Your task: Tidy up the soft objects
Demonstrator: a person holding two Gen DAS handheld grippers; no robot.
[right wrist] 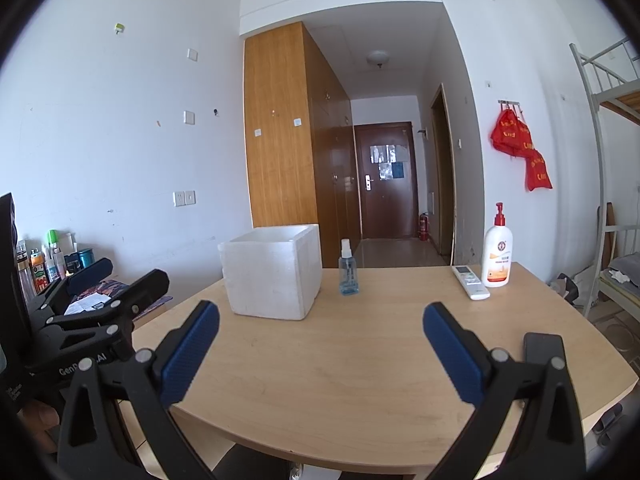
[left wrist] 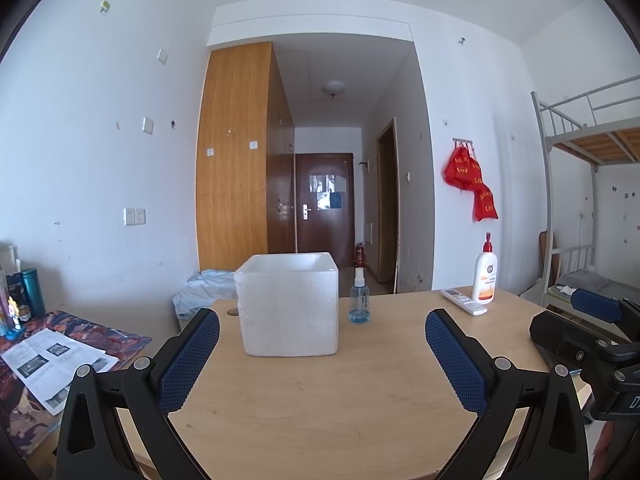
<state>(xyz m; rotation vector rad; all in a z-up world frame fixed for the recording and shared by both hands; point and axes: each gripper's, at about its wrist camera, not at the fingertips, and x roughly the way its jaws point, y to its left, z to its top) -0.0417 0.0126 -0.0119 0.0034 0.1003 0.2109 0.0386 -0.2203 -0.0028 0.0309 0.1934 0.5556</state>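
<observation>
White square foam box (left wrist: 289, 304) sits open-topped on the pale wooden table (left wrist: 320, 400), straight ahead of the left gripper (left wrist: 322, 354) and ahead-left of the right gripper (right wrist: 321, 350); its inside is hidden. Both grippers hover over the near table edge, blue-padded fingers spread wide, nothing between them. Just right of the box: small clear spray bottle with blue liquid (left wrist: 359, 298). Further right, a white remote control (left wrist: 464, 301) beside a white pump bottle with red cap (left wrist: 485, 270). Dark flat phone-like slab (right wrist: 543, 350) near the right gripper. No soft item identifiable on the table.
</observation>
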